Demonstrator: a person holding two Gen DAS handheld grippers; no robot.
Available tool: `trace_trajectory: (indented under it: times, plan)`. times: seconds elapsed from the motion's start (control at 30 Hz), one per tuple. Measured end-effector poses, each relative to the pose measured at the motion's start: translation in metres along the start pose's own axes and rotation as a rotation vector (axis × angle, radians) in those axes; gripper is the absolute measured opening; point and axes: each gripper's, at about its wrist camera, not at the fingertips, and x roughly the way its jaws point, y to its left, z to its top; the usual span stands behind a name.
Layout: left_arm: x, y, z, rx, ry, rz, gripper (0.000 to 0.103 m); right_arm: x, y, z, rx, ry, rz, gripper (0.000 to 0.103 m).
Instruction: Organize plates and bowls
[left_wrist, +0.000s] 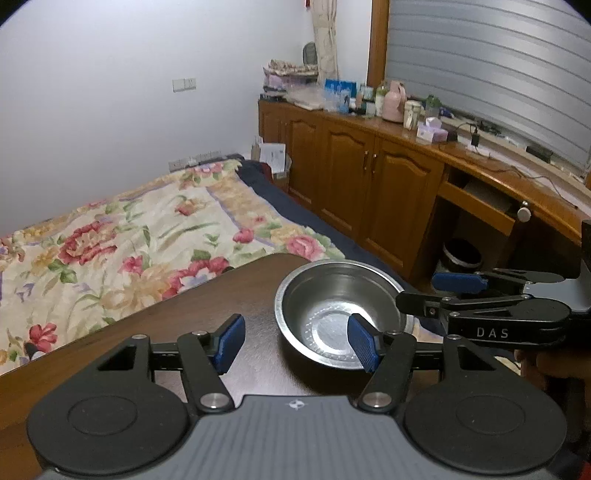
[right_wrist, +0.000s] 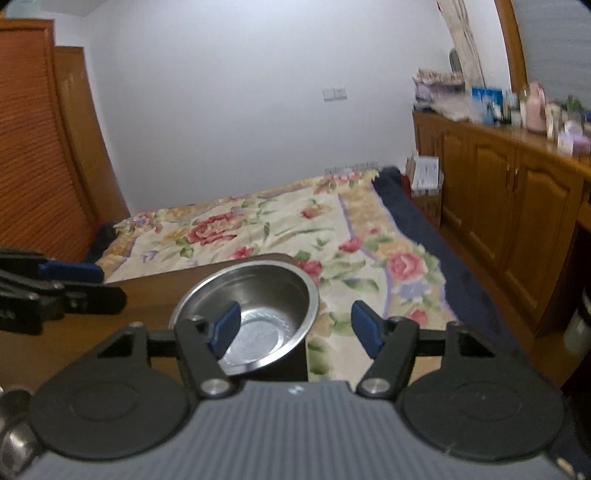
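Round stainless-steel bowl (left_wrist: 341, 314) at the dark wooden desk (left_wrist: 147, 332) corner (two o'clock); left gripper (left_wrist: 295, 341) and right gripper (right_wrist: 293, 326) jaws open, astride its rim.

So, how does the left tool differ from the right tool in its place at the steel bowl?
The left tool straddles the steel bowl's left rim, its right finger over the inside; the right tool straddles the right rim, its left finger inside. The left tool's outer finger hangs over the table; the right tool's hangs over the floral bedspread. Both stand open, not pressing the bowl.
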Motion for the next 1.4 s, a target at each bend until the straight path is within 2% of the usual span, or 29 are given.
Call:
trace_trajectory:
  times: [0.17, 0.3, 0.47, 0.57, 0.63, 0.7, 0.87, 0.93, 1.17, 1.4]
  plan:
    - [0.026, 0.005, 0.007, -0.008, 0.059, 0.006, 0.063, 0.012, -0.008, -0.003, 0.051, 0.045, 0.026, 0.059]
    - [0.043, 0.009, 0.011, -0.009, 0.086, 0.024, 0.055, 0.018, -0.012, -0.004, 0.097, 0.070, 0.051, 0.057]
    - [0.061, 0.013, 0.012, -0.017, 0.120, 0.025, 0.055, 0.021, -0.014, -0.004, 0.123, 0.089, 0.073, 0.052]
    - [0.069, 0.013, 0.012, -0.021, 0.148, 0.021, 0.053, 0.025, -0.018, -0.004, 0.138, 0.115, 0.083, 0.041]
    - [0.074, 0.012, 0.010, -0.012, 0.169, 0.043, 0.040, 0.024, -0.020, -0.004, 0.156, 0.123, 0.098, 0.033]
    - [0.077, 0.011, 0.009, -0.009, 0.183, 0.040, 0.038, 0.024, -0.021, -0.004, 0.179, 0.128, 0.119, 0.027]
    - [0.074, 0.014, 0.006, -0.031, 0.194, 0.028, 0.026, 0.024, -0.017, -0.003, 0.178, 0.136, 0.133, 0.022]
    - [0.072, 0.014, 0.005, -0.038, 0.198, 0.017, 0.016, 0.026, -0.015, -0.003, 0.178, 0.140, 0.132, 0.021]
    - [0.047, 0.016, 0.006, -0.044, 0.165, 0.004, 0.016, 0.022, -0.008, 0.000, 0.169, 0.136, 0.118, 0.015]
    - [0.010, 0.018, 0.014, -0.043, 0.087, -0.005, 0.016, 0.000, 0.007, 0.015, 0.145, 0.075, 0.119, 0.014]
